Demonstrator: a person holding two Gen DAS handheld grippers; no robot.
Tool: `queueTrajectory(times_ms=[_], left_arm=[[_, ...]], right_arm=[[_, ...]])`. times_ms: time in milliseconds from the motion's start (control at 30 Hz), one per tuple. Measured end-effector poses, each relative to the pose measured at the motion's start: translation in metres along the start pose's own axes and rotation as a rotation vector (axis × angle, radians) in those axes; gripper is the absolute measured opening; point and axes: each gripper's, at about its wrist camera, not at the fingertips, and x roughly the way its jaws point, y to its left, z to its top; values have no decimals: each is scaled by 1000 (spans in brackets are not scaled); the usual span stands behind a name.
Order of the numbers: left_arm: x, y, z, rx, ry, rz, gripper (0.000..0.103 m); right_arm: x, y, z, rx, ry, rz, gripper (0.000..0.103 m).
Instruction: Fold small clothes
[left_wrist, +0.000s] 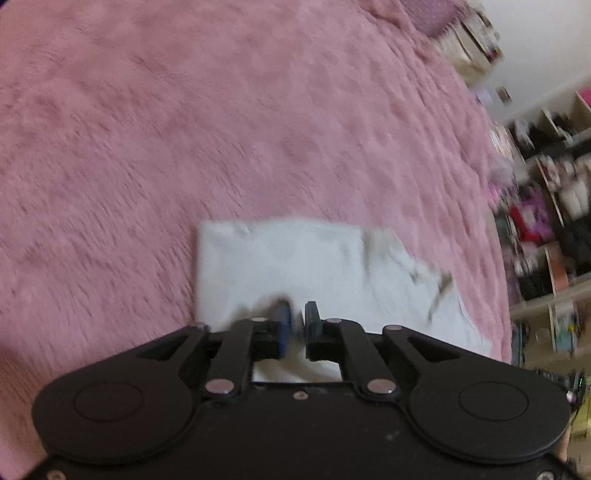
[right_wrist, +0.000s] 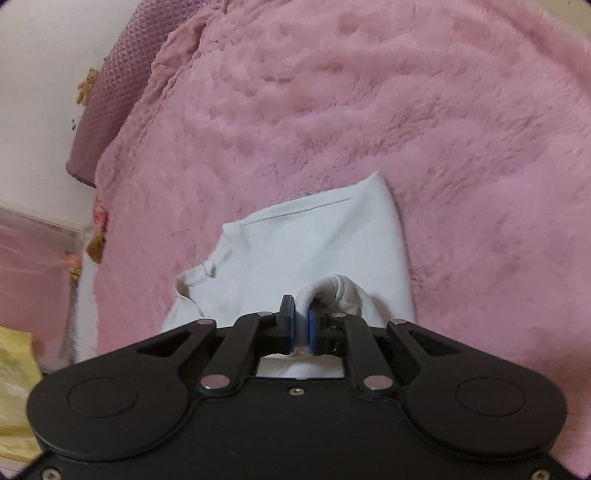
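Left gripper (left_wrist: 298, 314) and right gripper (right_wrist: 301, 312), both angled steeply downward: the left's blue-padded jaws stand a narrow gap apart with nothing clearly pinched, while the right's pads pinch a fold of white garment (right_wrist: 317, 243).

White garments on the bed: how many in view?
1. The white garment lies on the pink blanket, just ahead of both tools; the left wrist view shows the same piece. More may be hidden behind them.

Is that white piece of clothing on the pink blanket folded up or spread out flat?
Partly folded: the white garment lies doubled on the pink blanket, one bunched edge pinched in the right gripper.
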Motion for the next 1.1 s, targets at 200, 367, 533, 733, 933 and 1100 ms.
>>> queueTrajectory(times_ms=[200, 367, 533, 733, 933, 1100], left_arm=[[-16, 12, 12, -20, -97, -9, 11], [-28, -2, -18, 220, -103, 8, 44], [-14, 0, -36, 320, -49, -59, 47], [22, -21, -47, 578, -47, -28, 49], [43, -43, -69, 864, -94, 84, 53], [56, -45, -68, 880, -116, 83, 54]], right_arm=[[0, -6, 22, 71, -146, 37, 15], [-16, 8, 9, -97, -160, 50, 28], [-28, 23, -20, -487, -138, -120, 53], [-17, 7, -24, -686, -72, -136, 54], [-4, -6, -18, -702, -43, -70, 54], [2, 14, -32, -827, -57, -57, 62]])
